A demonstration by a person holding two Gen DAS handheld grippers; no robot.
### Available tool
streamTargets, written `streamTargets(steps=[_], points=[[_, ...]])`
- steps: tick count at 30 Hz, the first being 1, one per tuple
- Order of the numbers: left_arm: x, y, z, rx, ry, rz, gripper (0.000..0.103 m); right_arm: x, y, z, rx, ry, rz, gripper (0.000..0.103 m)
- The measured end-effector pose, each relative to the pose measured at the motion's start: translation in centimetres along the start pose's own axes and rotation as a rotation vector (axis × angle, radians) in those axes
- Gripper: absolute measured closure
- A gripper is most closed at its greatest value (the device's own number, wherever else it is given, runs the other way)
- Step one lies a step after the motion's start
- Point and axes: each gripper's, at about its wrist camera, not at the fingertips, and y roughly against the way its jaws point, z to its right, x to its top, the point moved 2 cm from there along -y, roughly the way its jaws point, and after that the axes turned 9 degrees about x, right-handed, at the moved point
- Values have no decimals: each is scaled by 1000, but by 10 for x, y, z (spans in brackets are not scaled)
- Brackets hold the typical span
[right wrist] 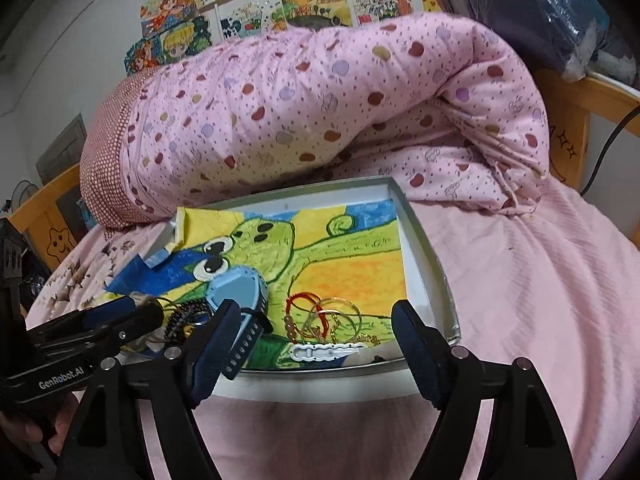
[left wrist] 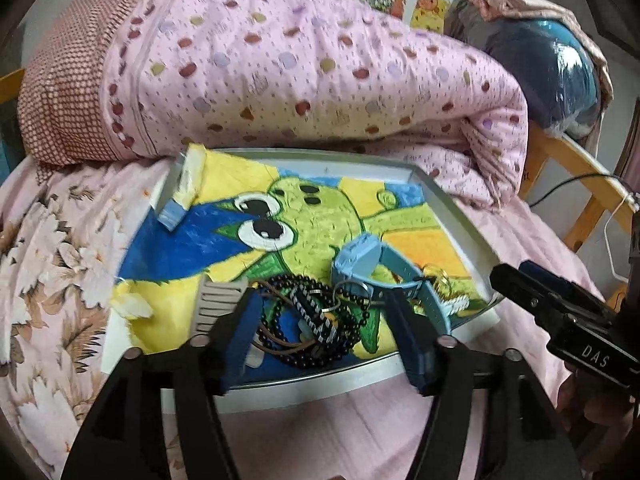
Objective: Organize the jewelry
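Observation:
A white tray [left wrist: 452, 216] lined with a bright frog drawing lies on the bed and holds the jewelry. In the left wrist view, black bead strands [left wrist: 316, 356], a striped cord [left wrist: 314, 312], a grey comb-like clip [left wrist: 216, 304] and a light blue watch [left wrist: 360, 260] lie near the front edge. My left gripper [left wrist: 320, 300] is open, fingers either side of the beads. In the right wrist view, gold bangles [right wrist: 340, 320], a red string bracelet [right wrist: 304, 304], a white hair clip [right wrist: 326, 351] and the watch [right wrist: 240, 292] show. My right gripper [right wrist: 316, 312] is open around the bangles.
A rolled pink dotted quilt [left wrist: 300, 72] lies right behind the tray. Pink bedsheet [right wrist: 540, 280] surrounds it, with a wooden bed rail [left wrist: 580, 184] at the right. A torn paper corner [left wrist: 188, 184] stands up at the tray's back left. Drawings hang on the wall [right wrist: 260, 8].

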Motion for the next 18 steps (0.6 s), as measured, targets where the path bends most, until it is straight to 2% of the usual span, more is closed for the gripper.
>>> streamTargets(steps=[5,7,8,9,12,18], points=[[6,22,-4,32,22,44,35,7,19,-6,-9,-10,43,15],[8,32,-5,45,24,63,24,10,30,-8,-13,-14,72,6],[8,37,-6,47,31,73,13,11,36,-10,-15,-14,86,5],[8,44,-8,49,42,91,7,12,42,-12,-15,-11,102,4],[8,64,-10,49,58,136,6,14,58,-20,-20,9,133,0],[9,100,-11,75,39,199,5,14,91,-39,-44,41,200,0]])
